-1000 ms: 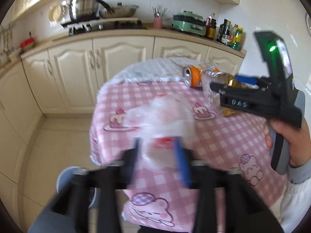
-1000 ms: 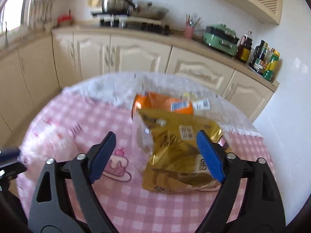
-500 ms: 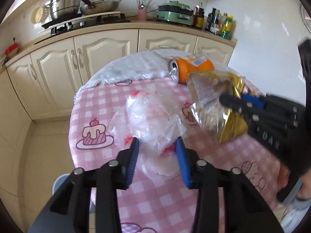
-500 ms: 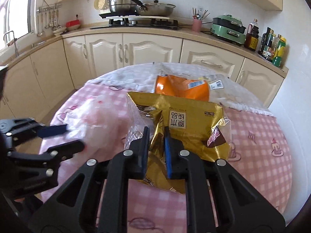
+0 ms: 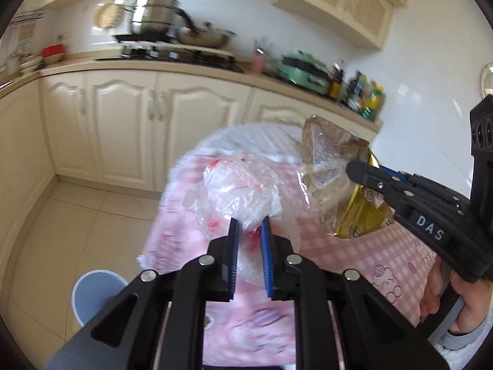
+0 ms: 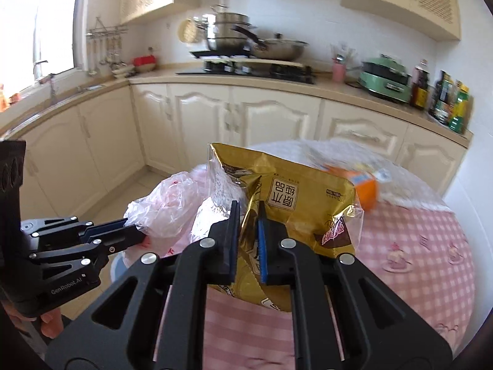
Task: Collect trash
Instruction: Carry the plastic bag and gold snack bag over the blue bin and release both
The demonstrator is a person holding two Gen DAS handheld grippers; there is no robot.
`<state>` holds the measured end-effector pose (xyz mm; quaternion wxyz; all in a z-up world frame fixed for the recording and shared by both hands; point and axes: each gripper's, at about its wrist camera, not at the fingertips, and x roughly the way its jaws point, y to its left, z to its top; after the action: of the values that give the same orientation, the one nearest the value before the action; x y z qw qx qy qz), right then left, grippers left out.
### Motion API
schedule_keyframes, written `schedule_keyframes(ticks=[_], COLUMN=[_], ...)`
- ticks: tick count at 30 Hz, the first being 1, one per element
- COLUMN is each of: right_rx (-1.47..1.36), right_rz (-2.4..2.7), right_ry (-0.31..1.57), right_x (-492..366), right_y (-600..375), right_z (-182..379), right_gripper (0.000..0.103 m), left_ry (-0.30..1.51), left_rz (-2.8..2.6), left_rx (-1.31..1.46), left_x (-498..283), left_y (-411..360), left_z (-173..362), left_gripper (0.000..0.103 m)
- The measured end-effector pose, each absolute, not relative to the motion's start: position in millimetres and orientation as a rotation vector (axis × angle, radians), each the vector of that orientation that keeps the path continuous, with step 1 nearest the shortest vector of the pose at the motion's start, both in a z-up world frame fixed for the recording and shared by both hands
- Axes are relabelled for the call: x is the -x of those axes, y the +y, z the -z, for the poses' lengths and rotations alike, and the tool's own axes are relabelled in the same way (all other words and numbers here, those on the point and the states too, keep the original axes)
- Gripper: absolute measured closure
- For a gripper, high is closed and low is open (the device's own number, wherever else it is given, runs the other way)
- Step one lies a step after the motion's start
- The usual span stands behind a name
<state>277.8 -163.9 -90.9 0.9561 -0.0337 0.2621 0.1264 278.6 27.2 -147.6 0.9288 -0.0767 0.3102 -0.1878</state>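
A: So where are we on the trash?

B: Left gripper just closed its jaws on the plastic bag, right gripper clamps the gold wrapper, both lifted. The orange can still lies on the tabletop; the bin waits below.

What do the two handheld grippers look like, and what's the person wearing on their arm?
Both are black plastic. The left gripper and right gripper each have blue ribbed pads on flat fingers and silver pivot bolts. Seen from the side, the right one carries white "DAS" lettering and the left reads "GenRobot.AI". A light grey sleeve covers the right wrist.
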Motion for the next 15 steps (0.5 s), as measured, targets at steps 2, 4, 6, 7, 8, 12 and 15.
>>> schedule_keyframes(ticks=[2, 4, 6, 7, 8, 12, 15], right_rx=[0.08, 0.091, 0.103, 0.114, 0.122, 0.148, 0.157], right_rz=[-0.292, -0.35, -0.411, -0.438, -0.462, -0.569, -0.632], right_ry=[0.523, 0.526, 0.533, 0.54, 0.547, 0.592, 0.649], right_x=[-280, -283, -287, -289, -291, -303, -317], right_y=[-140, -107, -72, -55, -41, 26, 68], right_z=[87, 87, 90, 93, 97, 123, 152], right_gripper=[0.092, 0.092, 0.092, 0.092, 0.092, 0.092, 0.092], left_ry=[0.621, 0.604, 0.598, 0.598, 0.599, 0.634, 0.686], left_rz=[0.357, 0.286, 0.224, 0.192, 0.165, 0.032, -0.047], left_rx=[0.181, 0.194, 0.22, 0.236, 0.248, 0.339, 0.397], left_x=[-273, -265, -260, -257, -256, -258, -263], left_y=[50, 83, 113, 130, 142, 211, 254], left_z=[146, 147, 152, 156, 159, 191, 225], left_gripper=[0.09, 0.09, 0.09, 0.09, 0.09, 0.09, 0.09])
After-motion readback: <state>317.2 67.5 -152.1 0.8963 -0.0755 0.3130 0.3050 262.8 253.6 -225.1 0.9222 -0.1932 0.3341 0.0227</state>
